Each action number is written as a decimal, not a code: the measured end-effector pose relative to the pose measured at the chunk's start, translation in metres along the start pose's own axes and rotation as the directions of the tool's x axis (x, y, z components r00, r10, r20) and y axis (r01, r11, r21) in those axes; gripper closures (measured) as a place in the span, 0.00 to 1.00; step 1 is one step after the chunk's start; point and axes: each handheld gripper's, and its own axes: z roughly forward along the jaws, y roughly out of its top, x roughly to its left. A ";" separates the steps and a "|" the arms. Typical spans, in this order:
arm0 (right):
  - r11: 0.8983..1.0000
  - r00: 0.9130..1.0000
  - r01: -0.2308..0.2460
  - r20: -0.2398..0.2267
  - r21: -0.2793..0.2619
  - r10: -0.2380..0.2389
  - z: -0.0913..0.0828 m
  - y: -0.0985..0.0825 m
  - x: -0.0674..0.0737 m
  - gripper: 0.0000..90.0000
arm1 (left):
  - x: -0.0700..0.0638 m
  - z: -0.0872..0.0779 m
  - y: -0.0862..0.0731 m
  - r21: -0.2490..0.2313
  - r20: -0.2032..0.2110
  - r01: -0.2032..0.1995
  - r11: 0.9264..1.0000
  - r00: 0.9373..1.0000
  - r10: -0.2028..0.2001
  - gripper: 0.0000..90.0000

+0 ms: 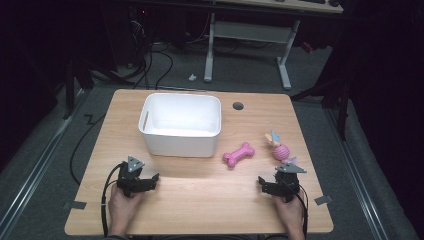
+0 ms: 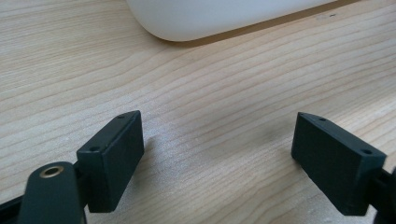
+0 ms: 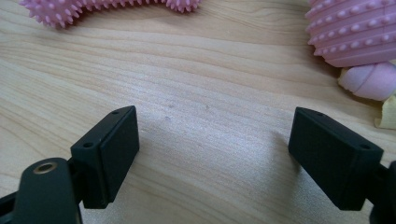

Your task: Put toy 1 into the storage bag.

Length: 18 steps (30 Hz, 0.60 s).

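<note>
Two claws rest low on the wooden surface, jaws apart and holding nothing: left claw near the white bin (its front wall), right claw just below the pink bone toy and spiky pink ball.

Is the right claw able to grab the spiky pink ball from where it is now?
Probably yes. The right claw is open and holds nothing, and the spiky pink rubber ball lies close ahead of it on the wooden table. Only bare wood shows between them, though the claw would have to turn towards it.
</note>
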 end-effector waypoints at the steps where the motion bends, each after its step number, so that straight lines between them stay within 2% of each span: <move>1: 1.000 1.000 -0.001 0.000 -0.001 0.001 0.000 0.000 0.000 0.19 | 0.000 0.000 0.000 0.000 0.000 0.000 1.000 1.000 0.000 0.19; 18: 1.000 1.000 -0.009 0.004 0.000 0.009 0.000 0.000 0.001 0.19 | 0.000 0.000 0.000 -0.002 0.000 0.006 1.000 1.000 -0.006 0.20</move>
